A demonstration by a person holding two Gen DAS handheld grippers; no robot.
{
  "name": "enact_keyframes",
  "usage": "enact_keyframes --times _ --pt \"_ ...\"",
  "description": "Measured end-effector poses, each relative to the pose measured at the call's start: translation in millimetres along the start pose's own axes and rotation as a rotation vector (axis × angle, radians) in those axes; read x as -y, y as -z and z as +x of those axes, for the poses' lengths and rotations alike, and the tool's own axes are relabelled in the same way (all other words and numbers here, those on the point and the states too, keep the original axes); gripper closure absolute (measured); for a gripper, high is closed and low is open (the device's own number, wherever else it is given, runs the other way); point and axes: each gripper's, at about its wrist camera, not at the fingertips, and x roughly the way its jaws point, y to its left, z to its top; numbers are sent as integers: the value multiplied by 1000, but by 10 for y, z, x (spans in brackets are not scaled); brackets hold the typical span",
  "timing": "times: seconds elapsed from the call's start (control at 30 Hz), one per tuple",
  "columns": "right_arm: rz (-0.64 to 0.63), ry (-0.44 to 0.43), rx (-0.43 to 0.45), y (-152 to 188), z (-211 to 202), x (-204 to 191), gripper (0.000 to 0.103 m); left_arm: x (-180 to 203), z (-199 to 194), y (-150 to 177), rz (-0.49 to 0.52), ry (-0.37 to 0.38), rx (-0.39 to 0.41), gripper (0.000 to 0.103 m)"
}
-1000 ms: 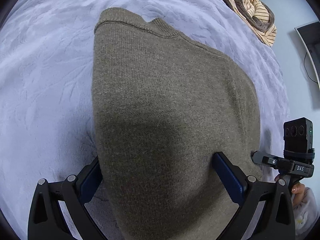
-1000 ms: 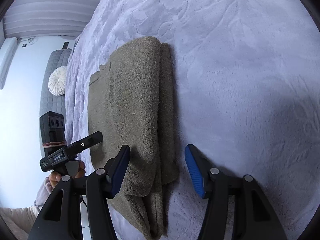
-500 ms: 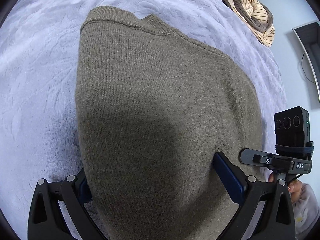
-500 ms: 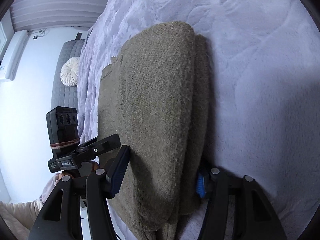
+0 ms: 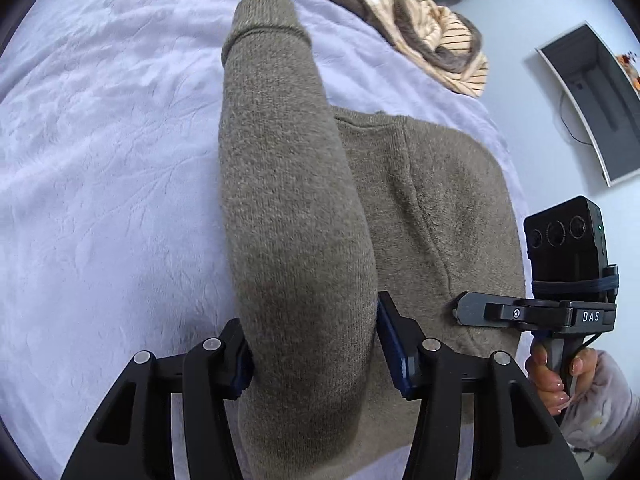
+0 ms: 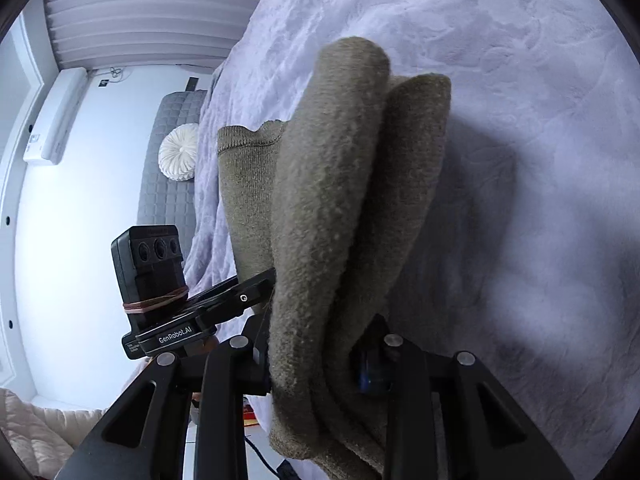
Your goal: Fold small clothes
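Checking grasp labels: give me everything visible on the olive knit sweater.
The sweater is an olive-brown knit with a fuzzy surface, a ribbed neckline and thick folded layers. It lies partly on the lavender bedspread, its near edge gathered and raised. The left gripper pinches one bunched fold between its blue pads; the right gripper clamps two stacked folds. Both have just been closing on the fabric.

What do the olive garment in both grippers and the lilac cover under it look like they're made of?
Olive sweater: a knit, probably wool or acrylic; fine ribbing shows at the hem edge, the surface is matte and fuzzy, and it bunches thickly between the pads of both grippers. Lilac bedspread: looks like plush fleece or velvety microfibre, with a soft nap, a faint sheen and an embossed leaf-like pattern.
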Motion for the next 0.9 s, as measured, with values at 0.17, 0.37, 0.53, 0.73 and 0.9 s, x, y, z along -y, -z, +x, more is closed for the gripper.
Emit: enact_keyframes --times 0.17,0.37,0.53,0.73,0.9 --pt "37 -61 -9 209 24 -192 71 -29 -358 198 -22 33 1 49" --pt "85 -123 -38 571 224 -440 71 -209 -762 579 -32 46 -23 49" --pt "119 -143 -57 847 511 -567 71 -480 -1037 953 -47 25 -41 49" --pt "136 -78 -98 1059 1058 -563 71 -887 -925 1298 -71 -68 -84 49" --pt "182 202 -42 952 1066 -374 69 -1319 -927 1541 -109 -235 -83 36"
